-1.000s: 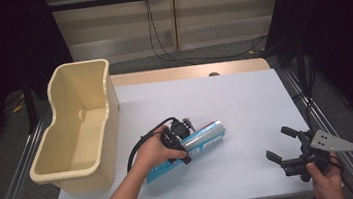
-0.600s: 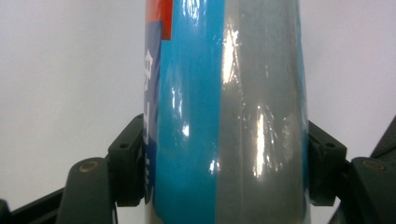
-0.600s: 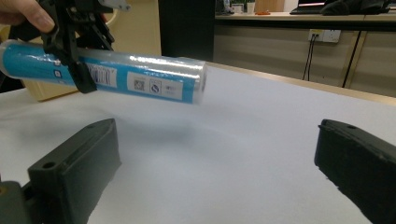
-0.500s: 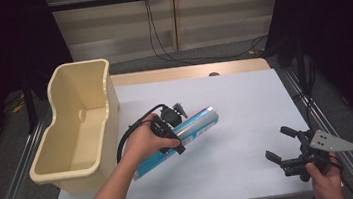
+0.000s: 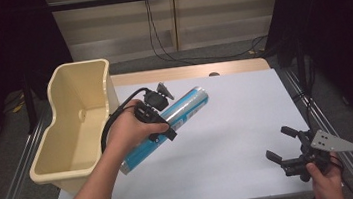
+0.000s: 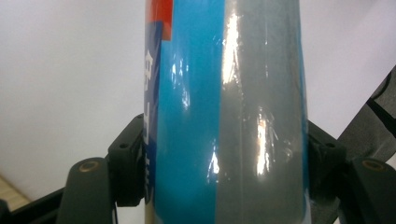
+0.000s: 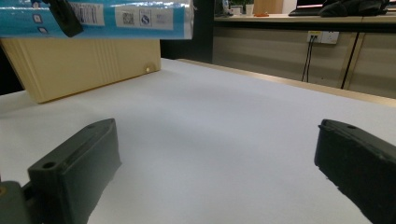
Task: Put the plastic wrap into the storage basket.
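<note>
A: Your left gripper (image 5: 159, 124) is clamped on the blue roll (image 5: 167, 128). In the left gripper view the two black jaws press on both sides of the roll (image 6: 224, 112), one on its blue side and one on its clear, shiny side. The grip sits about at the middle of the roll's length.

B: And how does the roll lie in your gripper?

A: It runs across the jaws. One end points up and away from your left hand (image 5: 130, 130), toward the far side of the table (image 5: 230, 143); the other end points down toward your forearm. The roll is tilted, and in the right gripper view it hangs clear above the white surface (image 7: 224, 140), with the beige bin (image 7: 84, 65) behind it.

B: Where is the bin from your left gripper?

A: Just beside it, on the outer side of your left hand. The beige bin (image 5: 79, 123) stands at the table's left edge, and the near end of the roll is close to its wall. I cannot tell if they touch.

B: And your right gripper?

A: Your right gripper (image 5: 283, 145) is wide apart and holds nothing. It is well away from the roll, at the near right corner of the table, and in its own view there is only bare white surface between the jaws.
</note>
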Demonstrator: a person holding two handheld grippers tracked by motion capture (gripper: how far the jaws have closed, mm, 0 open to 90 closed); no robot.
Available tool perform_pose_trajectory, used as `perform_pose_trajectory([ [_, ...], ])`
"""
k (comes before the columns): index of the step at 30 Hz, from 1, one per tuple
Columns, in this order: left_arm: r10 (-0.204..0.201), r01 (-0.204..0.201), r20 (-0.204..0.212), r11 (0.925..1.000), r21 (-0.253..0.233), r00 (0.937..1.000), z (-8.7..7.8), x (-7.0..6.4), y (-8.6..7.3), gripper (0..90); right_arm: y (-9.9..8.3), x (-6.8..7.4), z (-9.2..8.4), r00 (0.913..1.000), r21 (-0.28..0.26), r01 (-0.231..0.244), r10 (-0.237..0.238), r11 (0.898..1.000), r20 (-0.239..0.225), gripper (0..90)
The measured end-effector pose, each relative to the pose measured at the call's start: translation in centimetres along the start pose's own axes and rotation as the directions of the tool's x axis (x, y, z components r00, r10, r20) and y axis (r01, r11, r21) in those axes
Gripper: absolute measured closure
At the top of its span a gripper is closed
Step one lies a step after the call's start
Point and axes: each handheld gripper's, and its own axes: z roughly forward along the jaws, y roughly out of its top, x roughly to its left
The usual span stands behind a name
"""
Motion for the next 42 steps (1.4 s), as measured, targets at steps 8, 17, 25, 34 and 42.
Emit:
perform_pose_trajectory([
  [8, -0.055, 0.055, -0.010, 0.9985, -0.010, 0.9985, -2.6, 0.7, -0.4, 31.9, 0.0, 0.0, 0.0, 1.0000, -0.003, -0.001, 0.001, 1.000, 0.000, 0.1],
  [17, -0.124, 0.123, -0.023, 0.9919, -0.032, 0.9920, -4.8, 2.2, -1.8, 31.9, 0.0, 0.1, 0.0, 1.0000, -0.002, 0.001, -0.001, 1.000, 0.001, 0.0],
  [25, -0.203, 0.200, -0.046, 0.9781, -0.058, 0.9781, -6.5, 3.8, -3.5, 31.9, 0.0, 0.1, 0.1, 1.0000, 0.001, 0.000, 0.000, 1.000, -0.001, 0.0],
  [34, -0.280, 0.274, -0.075, 0.9584, -0.081, 0.9572, -8.1, 5.7, -5.7, 31.9, -0.1, 0.2, 0.2, 1.0000, 0.003, 0.002, -0.002, 1.000, -0.003, 0.0],
  [42, -0.346, 0.336, -0.091, 0.9353, -0.112, 0.9338, -9.5, 6.9, -7.3, 31.9, -0.1, 0.2, 0.2, 1.0000, 0.005, -0.001, 0.001, 1.000, -0.005, 0.0],
])
